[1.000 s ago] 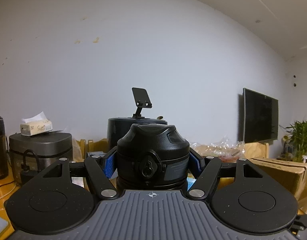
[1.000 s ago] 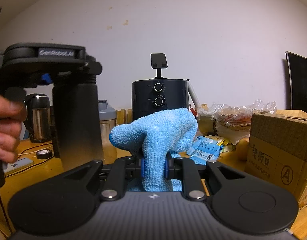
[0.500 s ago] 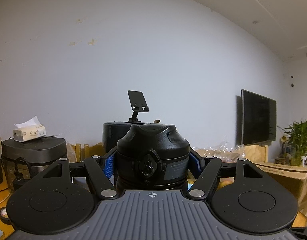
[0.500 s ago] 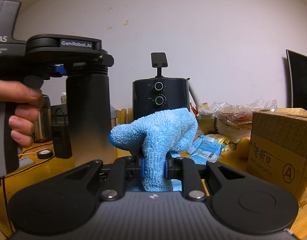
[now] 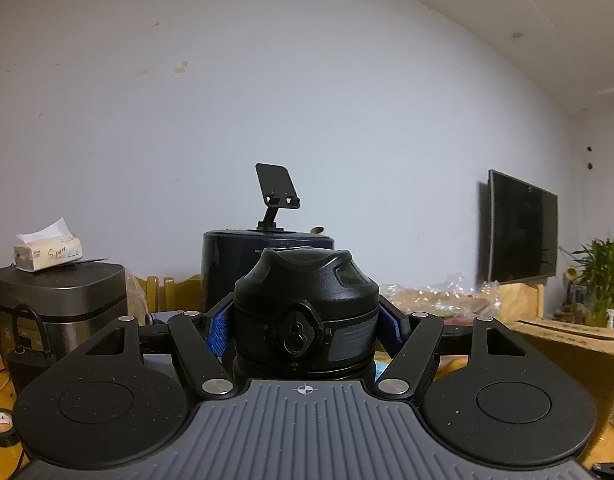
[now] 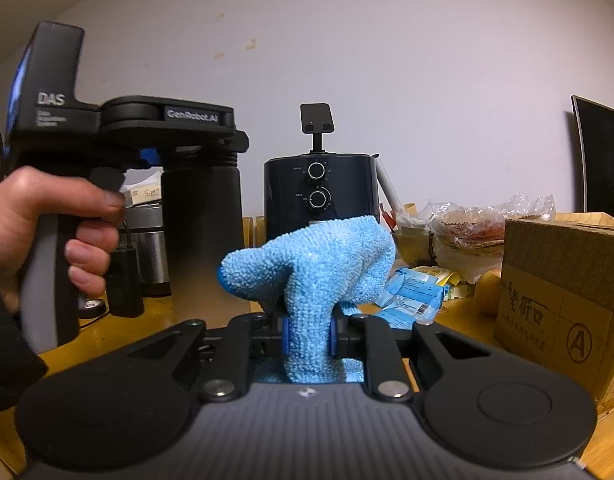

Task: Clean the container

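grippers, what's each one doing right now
Left gripper: shut on the black bottle.
Right gripper: shut on the blue cloth.

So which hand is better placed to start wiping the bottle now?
The right. Its gripper is clamped on the blue cloth, free to move, beside the black bottle. The left gripper is busy holding that bottle upright by its neck.

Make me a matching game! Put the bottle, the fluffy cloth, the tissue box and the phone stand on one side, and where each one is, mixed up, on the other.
Things:
1. black bottle
2. blue cloth
3. tissue box
4. phone stand

Places:
A. on top of the air fryer
B. squeezed in the right gripper
C. on top of the grey cooker
D. squeezed in the left gripper

Pairs: 1-D, 2-B, 3-C, 4-A
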`<state>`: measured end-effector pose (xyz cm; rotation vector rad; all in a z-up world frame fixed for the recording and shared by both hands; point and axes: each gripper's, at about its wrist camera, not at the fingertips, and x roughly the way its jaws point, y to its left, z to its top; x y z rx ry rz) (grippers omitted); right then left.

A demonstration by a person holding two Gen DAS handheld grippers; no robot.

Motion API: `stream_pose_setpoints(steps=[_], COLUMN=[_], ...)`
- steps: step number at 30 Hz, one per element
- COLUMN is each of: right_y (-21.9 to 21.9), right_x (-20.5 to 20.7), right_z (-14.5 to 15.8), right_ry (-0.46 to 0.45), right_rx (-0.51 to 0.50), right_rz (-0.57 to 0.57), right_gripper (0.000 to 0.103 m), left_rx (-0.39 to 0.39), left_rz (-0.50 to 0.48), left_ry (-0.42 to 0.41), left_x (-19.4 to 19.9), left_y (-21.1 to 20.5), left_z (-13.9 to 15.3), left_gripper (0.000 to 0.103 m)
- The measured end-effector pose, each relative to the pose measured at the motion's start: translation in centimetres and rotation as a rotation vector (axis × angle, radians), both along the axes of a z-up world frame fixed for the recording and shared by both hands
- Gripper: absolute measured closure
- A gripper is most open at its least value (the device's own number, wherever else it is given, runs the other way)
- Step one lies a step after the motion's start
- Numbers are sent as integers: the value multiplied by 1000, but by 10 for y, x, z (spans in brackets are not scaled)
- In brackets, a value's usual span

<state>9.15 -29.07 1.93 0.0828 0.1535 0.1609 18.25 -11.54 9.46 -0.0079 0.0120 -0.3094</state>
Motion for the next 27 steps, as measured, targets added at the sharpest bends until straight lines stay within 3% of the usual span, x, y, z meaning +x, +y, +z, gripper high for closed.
stream_pose_setpoints(steps=[27], right_y=[0], right_x=[2], right_z=[-2], right_ry=[-1], right_rx=[12], right_rz=[19], right_gripper=[88], left_rx=[-21], left_rz=[-11], left_ry=[16], left_x=[53], left_y=[-10], left_z=[-13], left_gripper=[35])
